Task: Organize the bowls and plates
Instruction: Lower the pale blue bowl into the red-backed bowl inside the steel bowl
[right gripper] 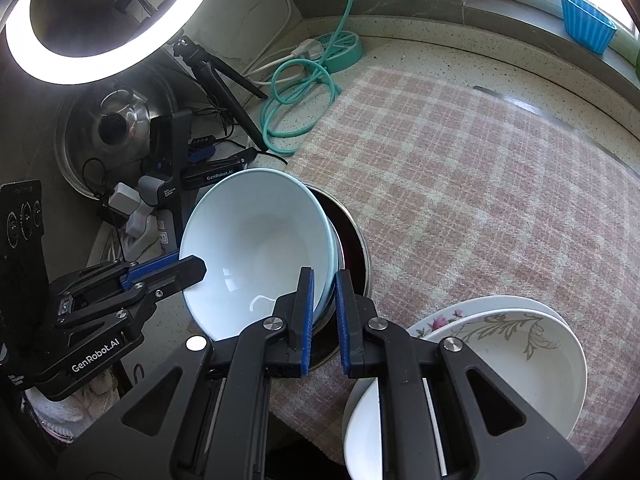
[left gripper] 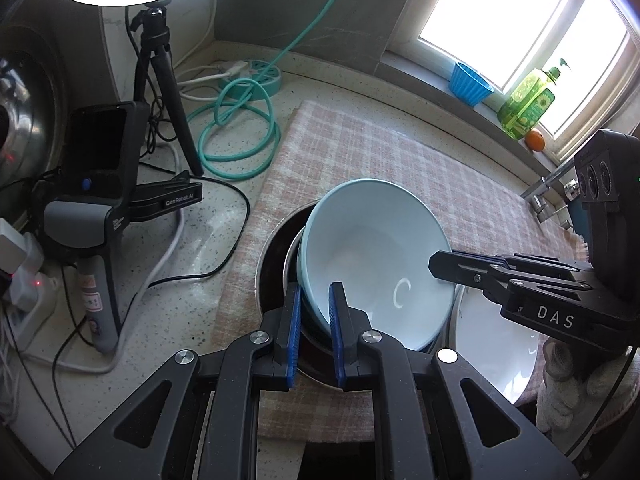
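Observation:
A light blue bowl (left gripper: 372,248) (right gripper: 256,232) sits tilted in a steel bowl (left gripper: 276,248) (right gripper: 354,248) with a dark inside, on a pink checked towel (left gripper: 380,152) (right gripper: 480,184). My left gripper (left gripper: 315,296) is shut on the blue bowl's near rim, and it shows again at the left of the right wrist view (right gripper: 196,266). My right gripper (right gripper: 325,284) is shut on the opposite rim; the left wrist view has it coming in from the right (left gripper: 440,266). A second pale rim seems nested under the blue bowl.
White dishes with a floral print (right gripper: 500,344) (left gripper: 496,344) are stacked at the towel's near right. Left of the towel stand a spare gripper (left gripper: 100,208), a tripod (left gripper: 168,100), a ring light (right gripper: 100,20), a teal cable (left gripper: 236,132) and a steel lid (right gripper: 116,128). The sill holds a blue cup (left gripper: 470,84) and a green bottle (left gripper: 528,100).

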`<state>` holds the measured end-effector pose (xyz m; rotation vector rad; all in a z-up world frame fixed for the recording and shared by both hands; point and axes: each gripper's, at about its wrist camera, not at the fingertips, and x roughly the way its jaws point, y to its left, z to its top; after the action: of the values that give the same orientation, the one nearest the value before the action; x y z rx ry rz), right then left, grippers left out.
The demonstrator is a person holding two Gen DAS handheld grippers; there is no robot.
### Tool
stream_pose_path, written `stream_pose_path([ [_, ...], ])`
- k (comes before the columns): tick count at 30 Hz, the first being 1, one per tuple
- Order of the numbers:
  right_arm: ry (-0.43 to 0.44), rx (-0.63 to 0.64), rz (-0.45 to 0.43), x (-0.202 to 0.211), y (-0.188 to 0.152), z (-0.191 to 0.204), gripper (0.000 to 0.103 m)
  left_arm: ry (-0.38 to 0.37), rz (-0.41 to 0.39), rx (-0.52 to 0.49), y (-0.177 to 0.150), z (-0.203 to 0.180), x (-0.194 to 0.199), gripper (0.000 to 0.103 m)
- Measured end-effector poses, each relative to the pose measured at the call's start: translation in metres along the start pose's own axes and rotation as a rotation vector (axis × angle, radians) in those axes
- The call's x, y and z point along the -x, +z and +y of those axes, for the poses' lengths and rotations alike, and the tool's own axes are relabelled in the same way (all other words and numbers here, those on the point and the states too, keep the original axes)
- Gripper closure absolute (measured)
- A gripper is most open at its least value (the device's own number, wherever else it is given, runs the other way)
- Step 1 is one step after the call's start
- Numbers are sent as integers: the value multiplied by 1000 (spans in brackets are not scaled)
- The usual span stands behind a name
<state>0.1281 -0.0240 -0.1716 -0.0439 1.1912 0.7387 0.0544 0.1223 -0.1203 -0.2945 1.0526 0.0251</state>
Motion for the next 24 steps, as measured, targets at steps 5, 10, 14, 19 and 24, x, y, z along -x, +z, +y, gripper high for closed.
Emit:
stream_pose_path([
  [5, -7, 9, 16, -5, 0, 3, 92, 3, 18, 15, 2, 5, -5, 92],
  [10, -3, 8, 34, -10, -1, 2, 92, 2, 40, 20, 2, 7, -10, 92],
  [14, 3, 5, 40, -12, -1, 1, 92, -3, 48, 32, 2, 8, -11, 92],
  [19, 14, 1, 49, -12, 1, 0, 89, -4, 52, 41, 3, 9, -11, 92],
  [24, 17, 2, 51, -12, 0, -1, 89, -5, 57, 46, 4, 10, -12, 92],
])
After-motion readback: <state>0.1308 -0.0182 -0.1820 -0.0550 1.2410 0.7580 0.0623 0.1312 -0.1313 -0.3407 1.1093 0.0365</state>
